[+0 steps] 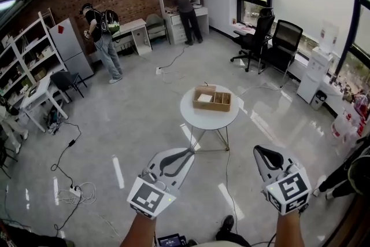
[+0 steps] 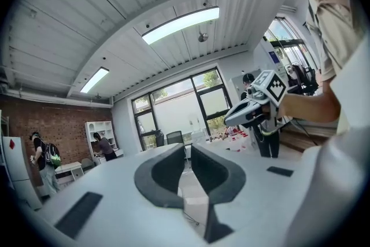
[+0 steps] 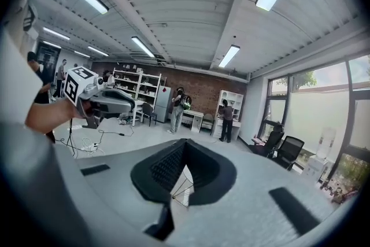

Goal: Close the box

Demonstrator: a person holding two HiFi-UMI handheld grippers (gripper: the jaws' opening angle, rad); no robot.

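Observation:
A wooden box (image 1: 212, 99) with inner compartments stands open on a small round white table (image 1: 199, 115) in the middle of the room. Something white lies in its left compartment. Both grippers are held well short of the table, above the floor, and touch nothing. My left gripper (image 1: 189, 151) (image 2: 188, 147) shows a narrow gap between its pads, with nothing in it. My right gripper (image 1: 260, 150) (image 3: 185, 142) has its tips together and is empty. Each gripper view looks out across the room rather than at the box.
Cables and a power strip (image 1: 74, 190) lie on the floor at the left. Two office chairs (image 1: 272, 43) stand by the windows. Two people (image 1: 104, 40) are at desks along the brick wall. Shelves and a desk (image 1: 34, 95) line the left side.

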